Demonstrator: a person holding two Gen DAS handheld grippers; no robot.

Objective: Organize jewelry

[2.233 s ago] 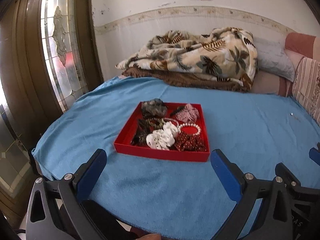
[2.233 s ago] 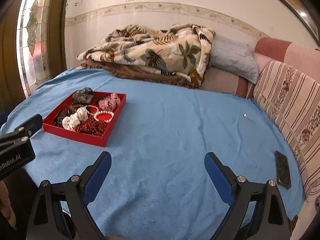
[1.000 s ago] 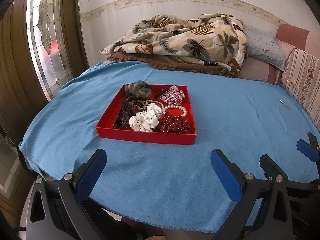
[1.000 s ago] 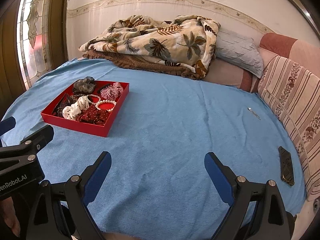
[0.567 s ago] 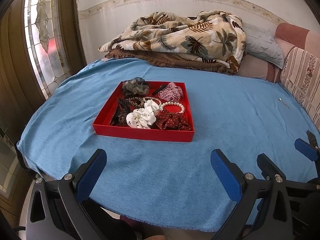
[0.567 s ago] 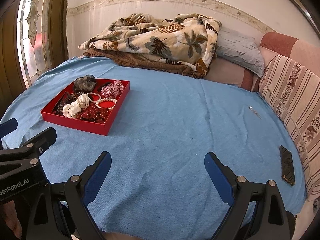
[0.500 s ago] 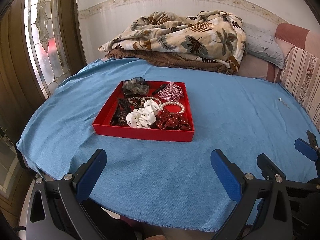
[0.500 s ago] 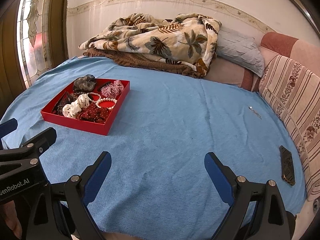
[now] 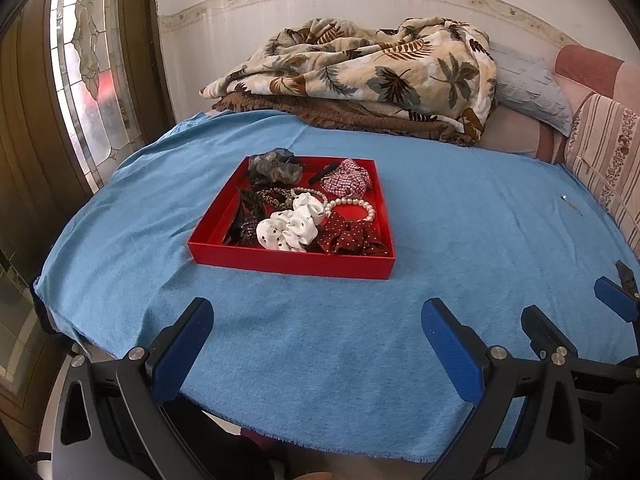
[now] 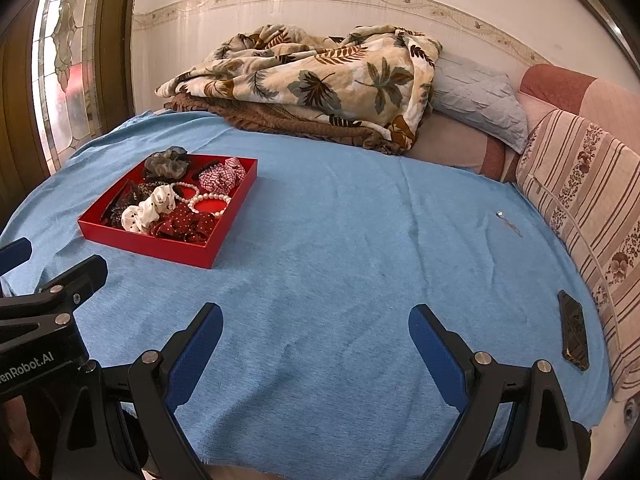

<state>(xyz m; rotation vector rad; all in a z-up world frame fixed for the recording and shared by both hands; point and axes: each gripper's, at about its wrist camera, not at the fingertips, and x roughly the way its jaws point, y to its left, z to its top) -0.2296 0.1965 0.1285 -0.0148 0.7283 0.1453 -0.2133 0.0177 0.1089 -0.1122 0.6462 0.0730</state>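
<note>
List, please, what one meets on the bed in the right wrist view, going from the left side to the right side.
red tray → leaf-patterned blanket → grey pillow → small hairpin → dark flat clip, close to the striped cushion

— What sort of place is this looking like?
— A bedroom in a home. A blue cover is lying over a bed, a leaf-print quilt is sitting bunched by the wall with a grey pillow beside it.
— Anything else?
— Patterned glass is glowing in a wooden frame.
</note>
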